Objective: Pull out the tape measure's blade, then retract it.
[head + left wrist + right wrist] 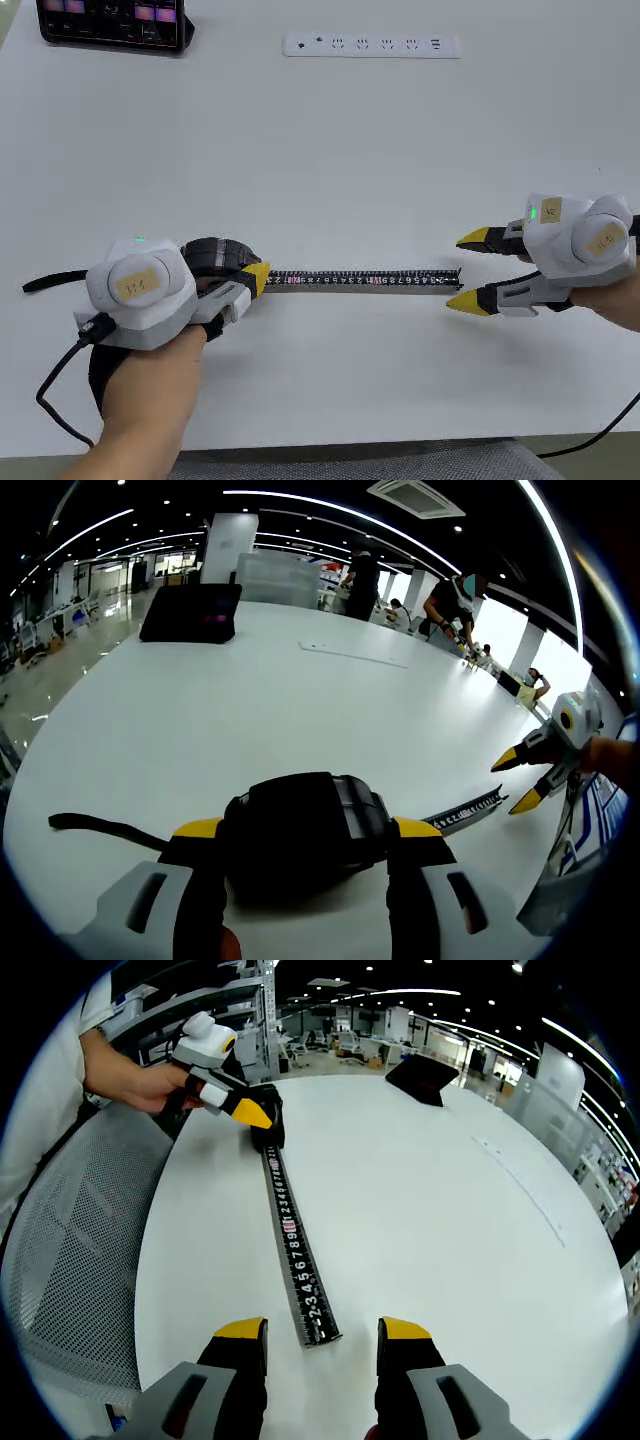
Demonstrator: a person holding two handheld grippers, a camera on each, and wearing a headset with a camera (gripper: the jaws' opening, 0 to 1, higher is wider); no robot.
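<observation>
The tape measure's black case (pixel 218 258) rests on the white table (pixel 330 150), and my left gripper (pixel 236 266) is shut on it. In the left gripper view the case (pixel 305 830) sits between the two yellow-tipped jaws of the left gripper (pixel 308 832). The blade (pixel 365 278) lies flat, pulled out to the right. Its end (pixel 320 1336) lies between the jaws of my right gripper (pixel 322 1332), which is open and not touching it. In the head view the right gripper (pixel 468 272) straddles the blade's tip.
A white power strip (pixel 372 45) and a dark tablet (pixel 115 22) lie at the table's far side. A black strap (pixel 55 281) trails left of the case. A grey mesh chair (pixel 70 1260) stands at the near edge. People stand far behind.
</observation>
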